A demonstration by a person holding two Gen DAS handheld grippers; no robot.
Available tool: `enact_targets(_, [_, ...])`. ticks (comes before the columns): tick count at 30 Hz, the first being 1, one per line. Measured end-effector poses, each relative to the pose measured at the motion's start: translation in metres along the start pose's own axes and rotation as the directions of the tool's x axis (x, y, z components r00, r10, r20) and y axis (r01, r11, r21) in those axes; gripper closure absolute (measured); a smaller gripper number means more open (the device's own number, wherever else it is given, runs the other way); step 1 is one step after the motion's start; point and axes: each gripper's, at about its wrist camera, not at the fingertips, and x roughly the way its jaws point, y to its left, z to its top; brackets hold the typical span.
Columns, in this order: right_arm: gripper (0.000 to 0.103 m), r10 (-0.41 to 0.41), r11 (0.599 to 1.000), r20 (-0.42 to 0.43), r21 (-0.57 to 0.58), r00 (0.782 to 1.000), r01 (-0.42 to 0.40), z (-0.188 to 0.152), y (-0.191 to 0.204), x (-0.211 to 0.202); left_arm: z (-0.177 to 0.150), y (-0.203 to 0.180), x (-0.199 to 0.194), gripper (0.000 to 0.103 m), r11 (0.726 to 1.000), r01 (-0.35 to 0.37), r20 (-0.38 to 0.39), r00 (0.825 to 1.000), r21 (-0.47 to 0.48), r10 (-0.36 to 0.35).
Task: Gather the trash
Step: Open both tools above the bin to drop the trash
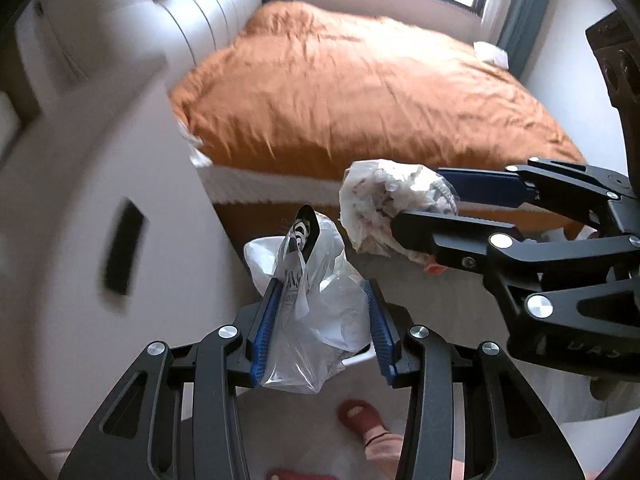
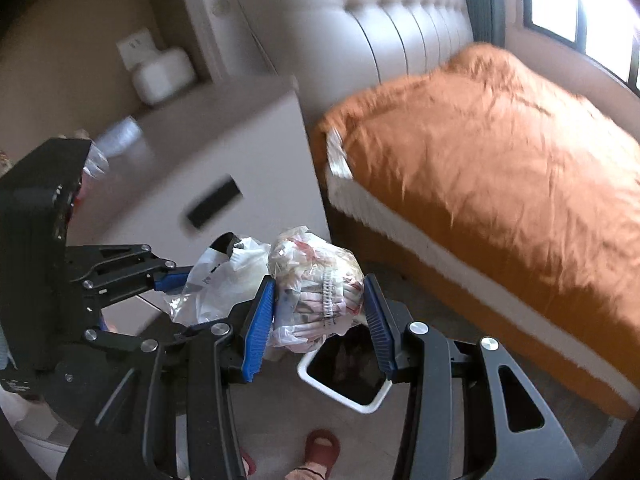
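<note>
I am holding the left gripper [image 1: 320, 316] pinching a clear bag [image 1: 316, 320], the right gripper [image 2: 320, 316] clamping a wrapped bundle [image 2: 316, 288]; centring both over the bin [image 2: 344, 376] before releasing should prevent spills.

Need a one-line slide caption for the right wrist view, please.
Right gripper clamps a crumpled plastic trash bundle above the white bin, left gripper alongside holding a clear bag.

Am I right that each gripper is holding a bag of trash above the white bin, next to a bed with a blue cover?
Not quite: the bed cover is orange, not blue, as the right wrist view shows plainly. The rest holds: the left gripper grips a clear plastic bag, the right gripper a bag of crumpled trash, above the white bin.
</note>
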Motion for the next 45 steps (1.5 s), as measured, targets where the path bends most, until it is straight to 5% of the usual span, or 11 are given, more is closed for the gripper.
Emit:
enact_targets(13, [0.057, 0.001, 0.997, -0.175, 0.07, 0.985, 0.012, -0.091, -0.054, 0.186, -0.061, 0.001, 0.186, 0.061, 0.996, 0.091, -0.173, 0.981, -0.002, -0.09])
enact_targets(15, [0.057, -0.004, 0.997, -0.192, 0.074, 0.981, 0.019, -0.105, -0.06, 0.209, -0.069, 0.004, 0.21, 0.057, 0.996, 0.093, -0.192, 0.977, -0.009, -0.093])
enact_targets(16, [0.055, -0.002, 0.997, -0.196, 0.08, 0.981, 0.018, -0.108, -0.063, 0.216, -0.072, 0.006, 0.219, 0.045, 0.996, 0.089, -0.198, 0.976, -0.013, -0.09])
enact_targets(17, [0.053, 0.012, 0.996, -0.211, 0.088, 0.977, 0.007, -0.114, -0.067, 0.226, -0.076, 0.009, 0.231, 0.015, 0.994, 0.103, -0.208, 0.972, -0.03, -0.107])
enact_targets(18, [0.024, 0.022, 0.996, -0.226, 0.093, 0.974, -0.001, -0.116, -0.068, 0.233, -0.079, 0.012, 0.238, 0.004, 0.993, 0.111, -0.219, 0.968, -0.052, -0.12])
enact_targets(19, [0.006, 0.017, 0.995, -0.233, 0.095, 0.972, 0.005, -0.12, -0.071, 0.24, -0.081, 0.014, 0.244, 0.005, 0.992, 0.11, -0.22, 0.968, -0.067, -0.122])
enact_targets(22, [0.004, -0.005, 0.995, -0.249, 0.092, 0.968, 0.029, -0.125, -0.076, 0.25, -0.088, 0.02, 0.256, 0.005, 0.992, 0.091, -0.234, 0.966, -0.083, -0.108])
enact_targets(29, [0.004, -0.035, 0.996, -0.193, 0.069, 0.981, 0.049, -0.103, -0.063, 0.211, -0.076, 0.02, 0.213, 0.005, 0.994, 0.072, -0.177, 0.98, -0.086, -0.087])
enact_targets(37, [0.004, -0.063, 0.997, -0.051, 0.039, 0.997, 0.066, -0.043, -0.046, 0.123, -0.026, 0.02, 0.131, 0.005, 0.993, 0.063, -0.055, 0.996, -0.099, -0.069])
enact_targets(45, [0.004, -0.033, 0.999, 0.108, -0.011, 0.994, 0.035, 0.019, -0.006, 0.012, 0.008, 0.025, -0.002, 0.005, 0.979, -0.024, 0.101, 0.994, -0.203, 0.045])
